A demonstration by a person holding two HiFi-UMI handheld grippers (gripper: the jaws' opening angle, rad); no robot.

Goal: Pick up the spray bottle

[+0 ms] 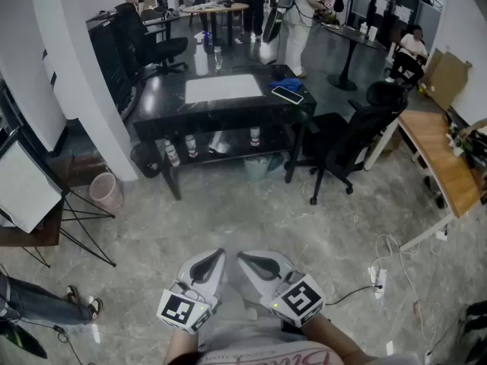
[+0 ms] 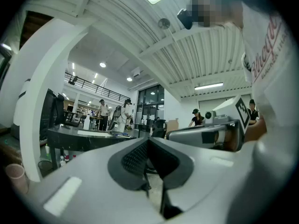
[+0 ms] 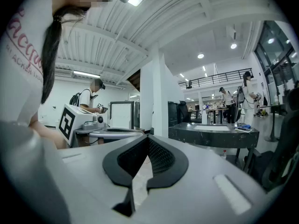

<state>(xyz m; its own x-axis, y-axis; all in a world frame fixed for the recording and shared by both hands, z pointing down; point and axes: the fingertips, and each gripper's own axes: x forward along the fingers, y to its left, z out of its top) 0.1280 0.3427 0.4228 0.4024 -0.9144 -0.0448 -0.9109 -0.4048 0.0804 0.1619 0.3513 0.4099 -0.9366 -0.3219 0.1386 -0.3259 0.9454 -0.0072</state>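
Both grippers are held low and close to the body, over the grey stone floor. My left gripper (image 1: 219, 255) and my right gripper (image 1: 243, 258) are shut and hold nothing. Their tips lie side by side. A black table (image 1: 160, 116) stands a few steps ahead. At its far edge stand two small bottles (image 1: 216, 57), too small to tell which is the spray bottle. In the left gripper view the shut jaws (image 2: 148, 142) point level toward that table (image 2: 70, 136), with the right gripper (image 2: 205, 132) alongside. The right gripper view shows its shut jaws (image 3: 148, 139) and the table (image 3: 205, 135).
A white sheet (image 1: 223, 87), a blue cloth (image 1: 286, 84) and a phone (image 1: 288, 95) lie on the table. Bottles stand on its lower shelf (image 1: 190, 146). Black office chairs (image 1: 340, 139), a pink bin (image 1: 107, 192), a white pillar (image 1: 91, 74), a wooden desk (image 1: 441, 158) and floor cables (image 1: 380, 276) surround it.
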